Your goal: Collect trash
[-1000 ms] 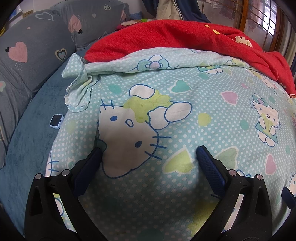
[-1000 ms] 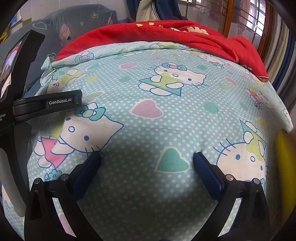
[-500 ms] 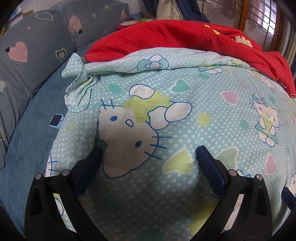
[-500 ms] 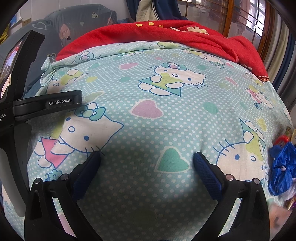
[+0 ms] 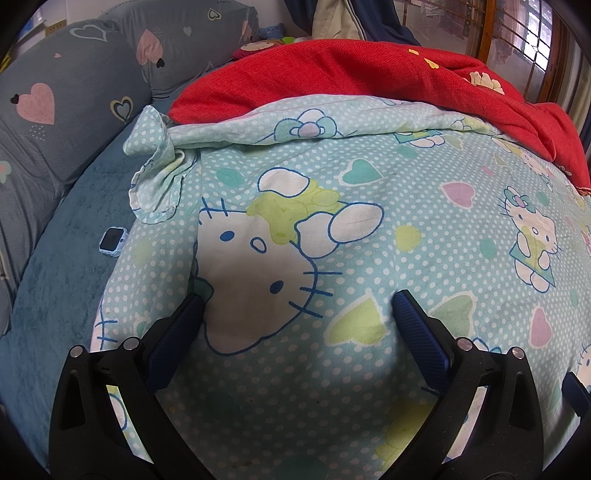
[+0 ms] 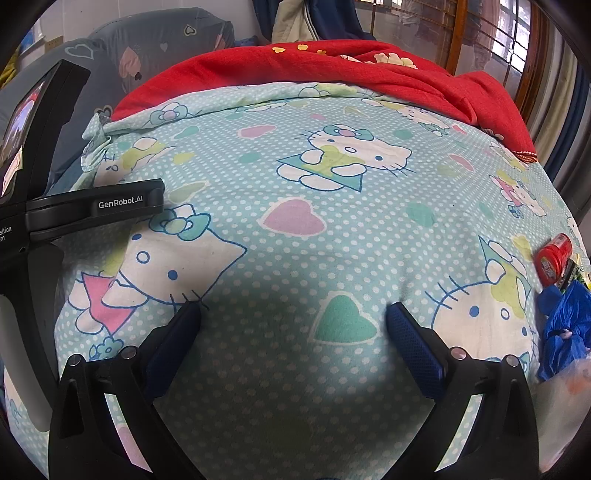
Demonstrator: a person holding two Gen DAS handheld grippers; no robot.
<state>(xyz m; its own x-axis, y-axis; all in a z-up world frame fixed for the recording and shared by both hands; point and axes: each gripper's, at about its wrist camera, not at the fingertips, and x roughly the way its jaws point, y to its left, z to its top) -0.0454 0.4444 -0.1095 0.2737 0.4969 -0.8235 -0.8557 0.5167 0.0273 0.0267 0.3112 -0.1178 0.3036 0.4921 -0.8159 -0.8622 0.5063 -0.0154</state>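
Observation:
Trash lies at the right edge of the bed in the right wrist view: a red round container [image 6: 553, 258] on its side, a crumpled blue plastic bag [image 6: 563, 328] below it, and a pale clear wrapper [image 6: 569, 384] at the frame's edge. My right gripper [image 6: 293, 314] is open over the blanket, well left of that trash, nothing between its fingers. My left gripper [image 5: 297, 301] is open too, hovering over a cat print on the blanket, empty. The left gripper's body [image 6: 92, 206] shows at the left of the right wrist view.
A light blue cartoon-cat blanket [image 5: 369, 221] covers the bed, with a red blanket [image 5: 351, 70] bunched behind it. Grey heart-print cushions [image 5: 55, 110] line the left. A small blue smartwatch [image 5: 113, 240] lies on the teal sheet. Wooden window frames [image 6: 458, 33] stand behind.
In the right wrist view, trash has come into sight at the right edge: first a yellow blur, then the blue bag, now the red container too. Both grippers have stayed still.

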